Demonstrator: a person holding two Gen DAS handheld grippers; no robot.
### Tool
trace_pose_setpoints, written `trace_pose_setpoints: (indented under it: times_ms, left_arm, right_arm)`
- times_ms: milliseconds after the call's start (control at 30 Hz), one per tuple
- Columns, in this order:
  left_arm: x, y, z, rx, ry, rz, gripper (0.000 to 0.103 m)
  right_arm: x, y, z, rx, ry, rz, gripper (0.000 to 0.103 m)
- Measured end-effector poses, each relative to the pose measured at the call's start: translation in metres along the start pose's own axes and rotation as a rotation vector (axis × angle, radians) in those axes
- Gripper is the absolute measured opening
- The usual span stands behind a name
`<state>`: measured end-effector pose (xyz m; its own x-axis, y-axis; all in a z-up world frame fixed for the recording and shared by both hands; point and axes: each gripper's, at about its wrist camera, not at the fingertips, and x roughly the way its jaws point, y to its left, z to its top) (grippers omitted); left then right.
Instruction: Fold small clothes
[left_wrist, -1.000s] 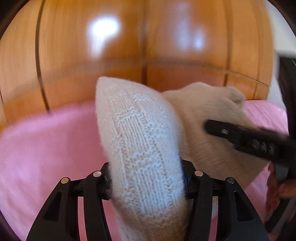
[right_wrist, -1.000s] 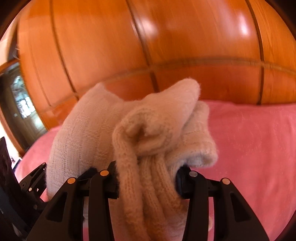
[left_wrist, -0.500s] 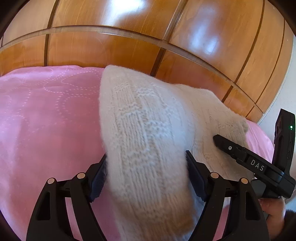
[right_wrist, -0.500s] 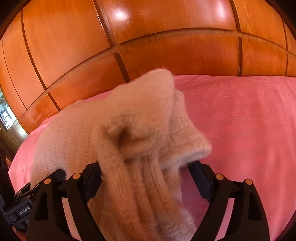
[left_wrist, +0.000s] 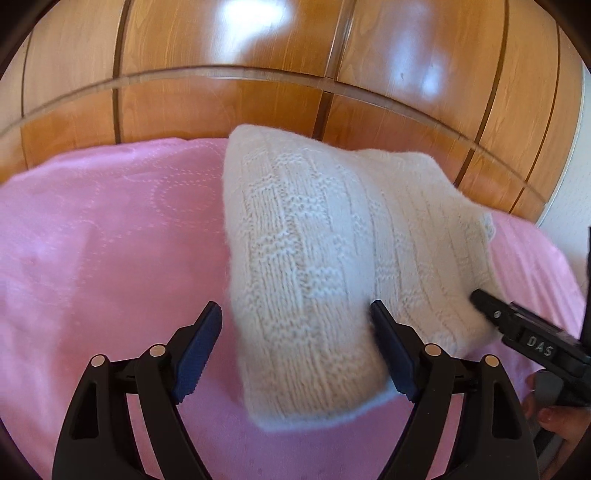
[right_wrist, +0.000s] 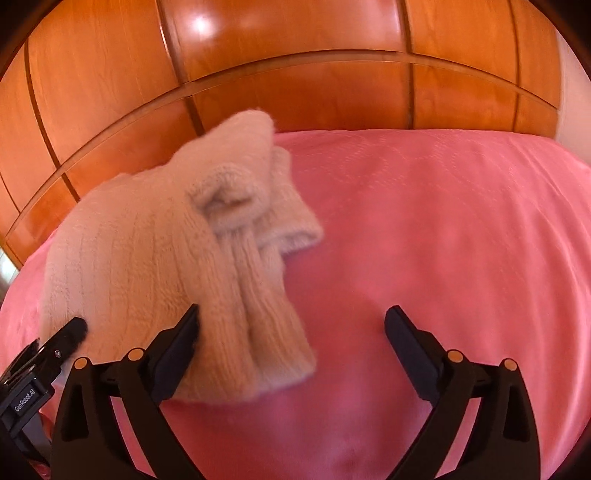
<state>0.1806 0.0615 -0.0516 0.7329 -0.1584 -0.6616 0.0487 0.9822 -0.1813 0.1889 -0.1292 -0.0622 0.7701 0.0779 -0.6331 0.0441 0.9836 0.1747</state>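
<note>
Cream knit garment (left_wrist: 314, 258) lies bunched on the pink bedspread (left_wrist: 92, 258); both grippers' fingers (left_wrist: 201, 347) spread apart.

Both grippers have let go of the cream knitted garment (left_wrist: 314, 266). The left gripper (left_wrist: 295, 350), clamped on it a second ago, now stands spread with the knit lying between its fingers. The right gripper (right_wrist: 291, 354) has also spread wide, the garment now against its left finger (right_wrist: 177, 350).

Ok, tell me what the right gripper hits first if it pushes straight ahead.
Probably the pink bedspread: the open right gripper points past the cream knitted garment, which only overlaps its left finger.
</note>
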Motion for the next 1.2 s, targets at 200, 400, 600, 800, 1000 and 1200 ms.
trace_pose_setpoints:
  times_ms: [200, 400, 600, 800, 1000, 1200]
  left_arm:
    - [-0.029, -0.006, -0.009, 0.008, -0.098, 0.114, 0.099]
    - [-0.064, -0.005, -0.021, -0.028, -0.249, 0.219, 0.099]
    - [-0.088, 0.005, -0.029, -0.105, -0.337, 0.277, 0.099]
    - [-0.100, -0.002, -0.034, -0.072, -0.364, 0.275, 0.099]
    - [-0.111, -0.020, -0.041, 0.029, -0.455, 0.269, 0.099]
    - [-0.116, -0.024, -0.045, 0.043, -0.500, 0.298, 0.099]
  right_arm:
    - [-0.029, -0.007, -0.010, 0.013, -0.126, 0.021, 0.101]
    - [-0.063, -0.015, -0.025, 0.060, -0.266, 0.010, 0.101]
    - [-0.091, -0.011, -0.041, 0.044, -0.370, 0.001, 0.101]
    - [-0.111, 0.018, -0.055, -0.078, -0.454, -0.005, 0.101]
    - [-0.118, 0.034, -0.064, -0.155, -0.508, -0.019, 0.101]
    - [-0.113, 0.026, -0.062, -0.115, -0.486, -0.027, 0.101]
